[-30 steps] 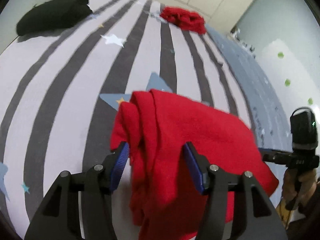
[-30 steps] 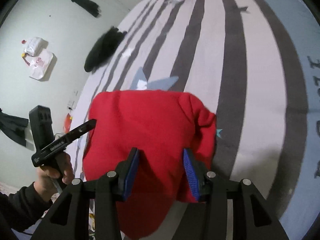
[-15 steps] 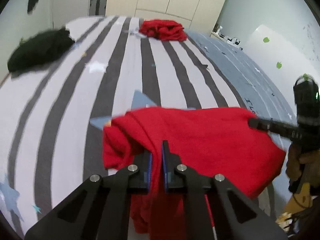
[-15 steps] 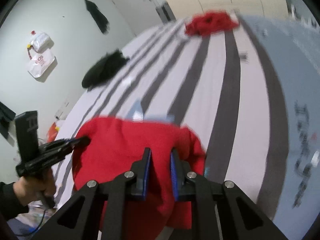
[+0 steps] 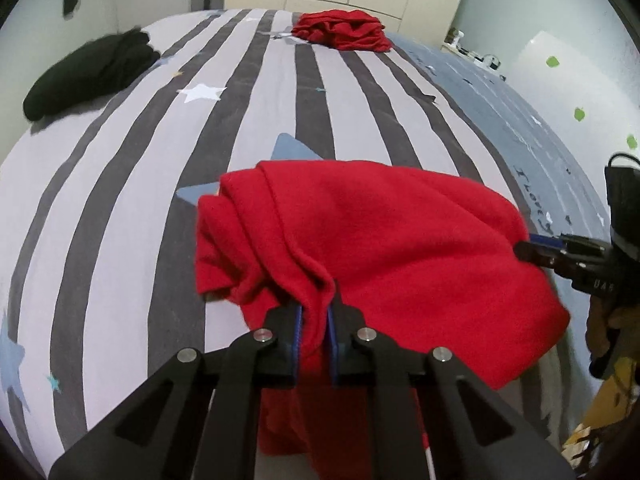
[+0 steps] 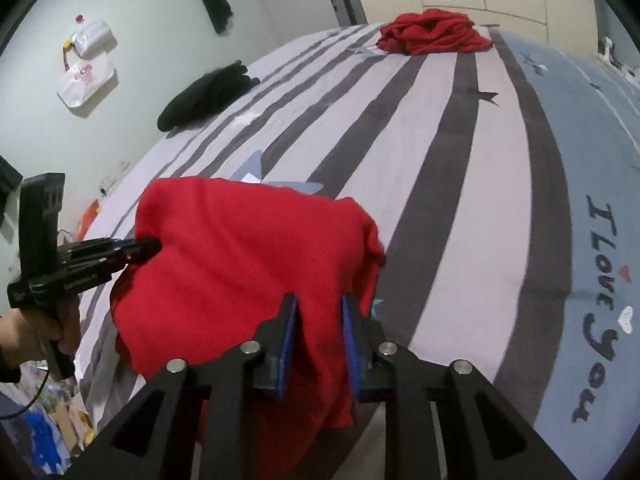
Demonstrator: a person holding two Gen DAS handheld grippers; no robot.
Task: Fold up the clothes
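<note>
A red garment (image 5: 400, 240) lies bunched on the near edge of the striped bed (image 5: 120, 220), partly hanging over it. My left gripper (image 5: 314, 312) is shut on a fold at the garment's near left edge, and red cloth fills the narrow gap between its blue pads. In the right wrist view the same garment (image 6: 240, 260) sits between the pads of my right gripper (image 6: 320, 308). Those jaws are opening a little with the cloth still pinched between them. Each gripper shows in the other's view: the right gripper (image 5: 524, 250) at the garment's right edge, the left gripper (image 6: 148, 246) at its left.
A black garment (image 5: 88, 76) lies at the bed's far left and a crumpled red pile (image 5: 340, 34) at the far end. The bed's right side is blue with lettering (image 6: 600, 312). A bag (image 6: 86, 76) hangs on the left wall. Wardrobe doors stand behind the bed.
Both grippers went from wide open around the garment's near edge to closed on it. The gripped edge has bunched up and both views have tilted toward the far end of the bed.
</note>
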